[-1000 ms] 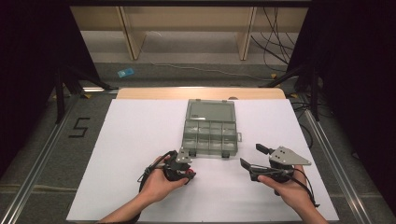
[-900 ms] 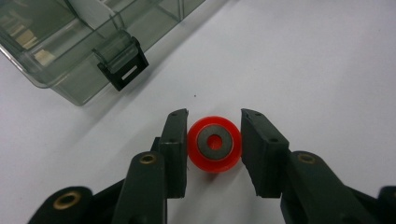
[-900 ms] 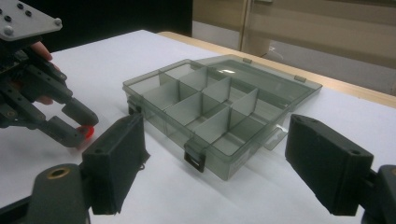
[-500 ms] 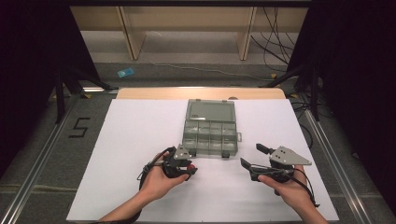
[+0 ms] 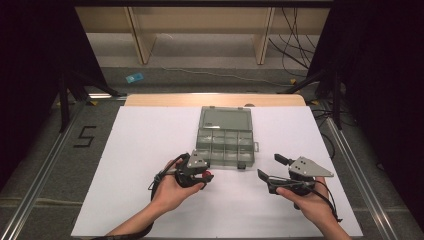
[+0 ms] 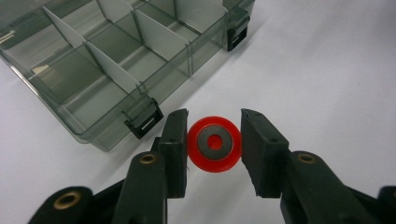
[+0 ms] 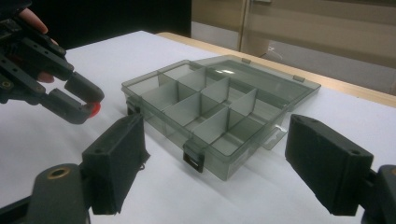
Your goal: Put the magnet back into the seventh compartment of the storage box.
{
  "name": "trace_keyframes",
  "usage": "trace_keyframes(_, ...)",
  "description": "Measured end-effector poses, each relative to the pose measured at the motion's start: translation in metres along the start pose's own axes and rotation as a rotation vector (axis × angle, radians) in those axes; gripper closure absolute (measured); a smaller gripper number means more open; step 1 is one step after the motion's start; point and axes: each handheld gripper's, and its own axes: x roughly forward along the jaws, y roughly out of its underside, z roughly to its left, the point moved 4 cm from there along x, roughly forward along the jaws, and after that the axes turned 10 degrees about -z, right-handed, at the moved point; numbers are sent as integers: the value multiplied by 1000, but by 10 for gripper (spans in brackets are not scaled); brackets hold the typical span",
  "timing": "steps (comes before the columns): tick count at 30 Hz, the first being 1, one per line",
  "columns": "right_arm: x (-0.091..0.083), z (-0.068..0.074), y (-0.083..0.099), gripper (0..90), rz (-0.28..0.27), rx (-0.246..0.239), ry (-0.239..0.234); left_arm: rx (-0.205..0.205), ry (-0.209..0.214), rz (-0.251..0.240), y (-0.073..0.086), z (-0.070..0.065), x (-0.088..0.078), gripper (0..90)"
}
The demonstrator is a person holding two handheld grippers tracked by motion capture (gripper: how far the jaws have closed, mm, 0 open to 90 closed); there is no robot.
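Since a second ago, my left gripper (image 5: 200,172) crept slightly toward box (image 5: 224,135) front edge, red ring (image 6: 214,143) pinched between jaws. Right gripper (image 5: 274,167) unmoved, spread wide. Left gripper view reveals ring's grey centre, unreadable from high view.

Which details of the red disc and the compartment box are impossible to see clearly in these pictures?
- Red disc, right gripper view: mostly hidden by the left hand-held gripper; contact with the table unclear.
- Compartment box, left gripper view: far part cut off by the top edge.
- Box latches, high view: too small.
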Motion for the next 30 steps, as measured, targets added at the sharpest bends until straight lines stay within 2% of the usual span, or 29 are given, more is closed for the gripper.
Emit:
trace_keyframes(6, 0, 0, 0, 211, 0, 1, 0, 3, -4, -18, -6, 2, -2, 631)
trace_keyframes(7, 3, 1, 0, 211, -31, 8, -10, 0, -14, -12, -6, 4, -2, 631)
trace_keyframes(10, 3, 1, 0, 211, -34, 9, -11, -5, -12, -20, -7, 4, -3, 631)
trace_keyframes(16, 3, 1, 0, 211, -27, 13, -14, -3, -15, -35, -10, 5, -3, 631)
trace_keyframes(18, 3, 1, 0, 211, -26, 10, -10, -14, -15, -43, -11, 5, -2, 631)
trace_keyframes(19, 3, 0, 0, 211, -30, 3, -10, -9, -15, -43, -12, 5, -2, 632)
trace_keyframes(21, 2, 2, 1, 211, -20, 25, -19, 1, -15, -43, -12, 6, -2, 631)
trace_keyframes(26, 3, 1, 1, 216, -26, 8, -3, -9, -19, -56, -16, 6, 0, 631)
trace_keyframes(28, 3, 1, 0, 215, -28, 20, -13, -6, -20, -56, -17, 6, 0, 631)
trace_keyframes(30, 3, 1, 0, 215, -30, 12, -11, 4, -27, -51, -19, 6, 0, 631)
